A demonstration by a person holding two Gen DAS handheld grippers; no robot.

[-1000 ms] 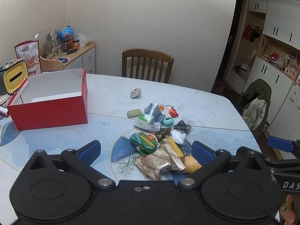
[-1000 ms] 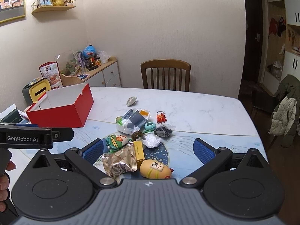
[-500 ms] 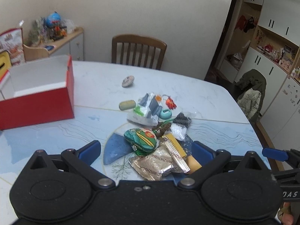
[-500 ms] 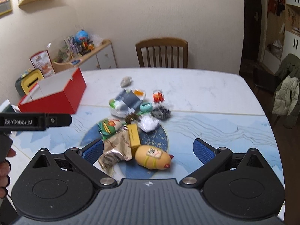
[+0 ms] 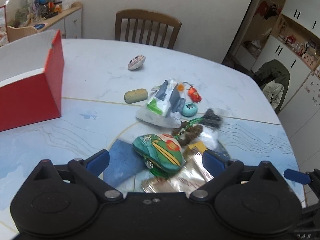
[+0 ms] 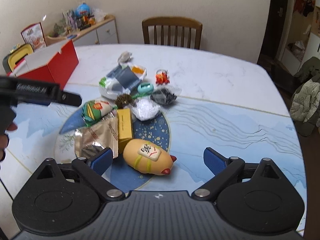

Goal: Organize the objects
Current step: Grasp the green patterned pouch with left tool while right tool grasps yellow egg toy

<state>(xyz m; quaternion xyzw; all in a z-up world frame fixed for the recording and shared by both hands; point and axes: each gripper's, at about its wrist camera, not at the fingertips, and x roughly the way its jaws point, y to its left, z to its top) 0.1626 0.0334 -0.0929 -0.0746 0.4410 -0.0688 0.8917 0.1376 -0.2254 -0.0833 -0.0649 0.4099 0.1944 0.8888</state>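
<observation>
A pile of small objects lies mid-table. My left gripper [image 5: 156, 161] is open, its blue pads either side of a green pouch [image 5: 159, 153], just above a foil snack packet [image 5: 180, 181]. My right gripper [image 6: 158, 161] is open around a yellow sausage-shaped toy [image 6: 149, 157], beside a yellow box [image 6: 124, 124] and the foil packet [image 6: 96, 134]. The pouch also shows in the right wrist view [image 6: 94, 110]. An open red box [image 5: 30, 92] stands at the left; it also shows in the right wrist view [image 6: 50, 68].
Further back lie a white plastic bag of items [image 5: 164, 104], a teal case [image 5: 189, 109], an orange toy [image 5: 194, 94], an olive oval [image 5: 136, 98] and a striped pebble [image 5: 136, 62]. A wooden chair [image 5: 148, 28] stands behind the table. A sideboard [image 6: 90, 32] is at the left.
Both grippers have moved forward and down toward the pile. The green pouch now sits between the left pads and the yellow toy between the right pads. Both stay open.
</observation>
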